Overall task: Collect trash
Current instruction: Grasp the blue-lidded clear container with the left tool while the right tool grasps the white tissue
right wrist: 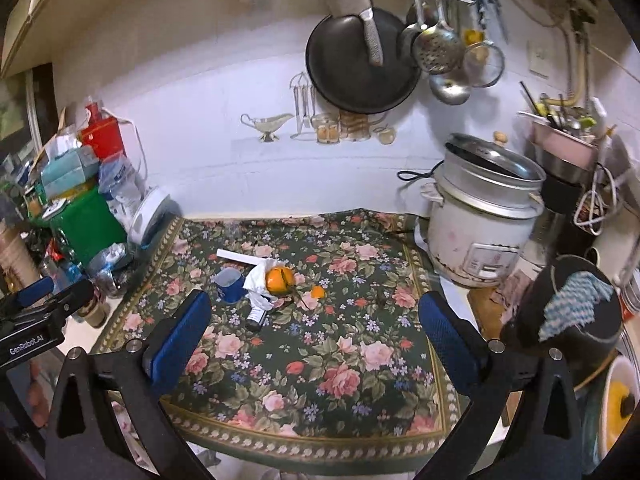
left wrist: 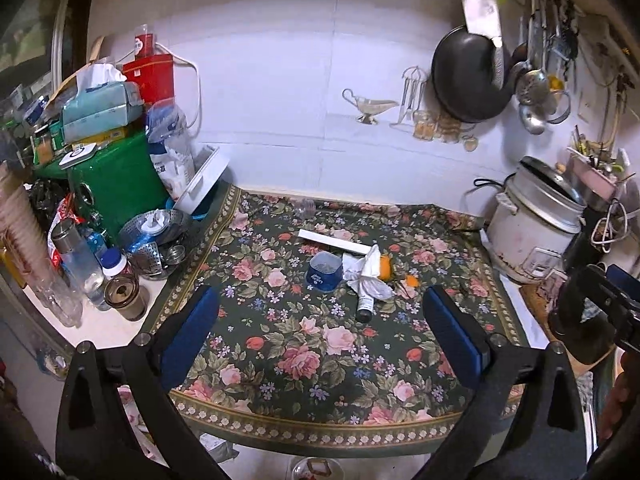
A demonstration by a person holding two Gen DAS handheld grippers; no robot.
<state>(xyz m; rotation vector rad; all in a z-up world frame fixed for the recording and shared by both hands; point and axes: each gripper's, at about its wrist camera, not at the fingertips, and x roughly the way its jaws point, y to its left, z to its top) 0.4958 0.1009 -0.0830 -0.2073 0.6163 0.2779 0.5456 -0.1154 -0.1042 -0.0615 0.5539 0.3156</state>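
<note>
Blue-padded fingers (left wrist: 200, 320) of the left gripper (left wrist: 320, 320) frame the near edge of the floral tablecloth (left wrist: 320, 368), spread wide with nothing between them. Right gripper (right wrist: 316, 320) matches: fingers (right wrist: 188, 324) spread wide, empty, well short of the trash.

Task looks unstarted (judging from how things lie): no item is held, and the whole litter cluster sits mid-cloth on the table. Cluster, near to far: small dark-capped bottle (left wrist: 366, 308) lying on its side, crumpled white tissue (left wrist: 366, 272) over its far end, blue plastic cup (left wrist: 325, 276) just left of the tissue, orange peel (right wrist: 279, 280) touching the tissue's right side, a smaller peel scrap (right wrist: 318, 292) near it, then a long white strip (left wrist: 334, 242) behind. Everything is left to collect. No bin is identifiable in either view.

View differences: the right wrist shows the peel as a rounded, split shell; from the left wrist it is mostly hidden behind the tissue. Right wrist alone shows a dark pot with a checked rag (right wrist: 572, 312) at the right edge. Left wrist alone shows the jars and bottles (left wrist: 96, 268) at the cloth's left side clearly, and a clear scrap (left wrist: 306, 206) at the far cloth edge. Rice cooker (right wrist: 480, 224) stands far right in both.
</note>
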